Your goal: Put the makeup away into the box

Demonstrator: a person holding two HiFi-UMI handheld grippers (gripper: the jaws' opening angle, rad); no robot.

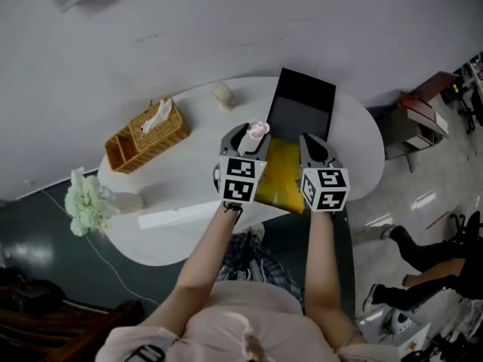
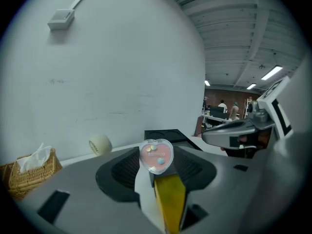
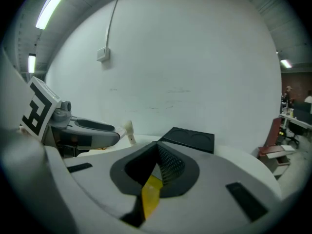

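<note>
While the heart-shaped pink compact is pinched between the pads of the left gripper, clear of the white table, the task appears to be at its carrying stage: one piece of makeup is picked up but not yet put away. The right gripper hangs just beside the left, its jaws drawn together with nothing between them. A flat yellow item lies directly below both grippers; whether it belongs to the task cannot be told. Just beyond it sits the black box, open, with round recesses showing in its dark surface; this is probably where the compact goes. What remains is to carry the compact over the yellow item and release it inside. Nothing stands between the grippers and the box. To the left, well apart, are a wicker tissue basket, a small cream object and white flowers. A bare wall closes the scene.
</note>
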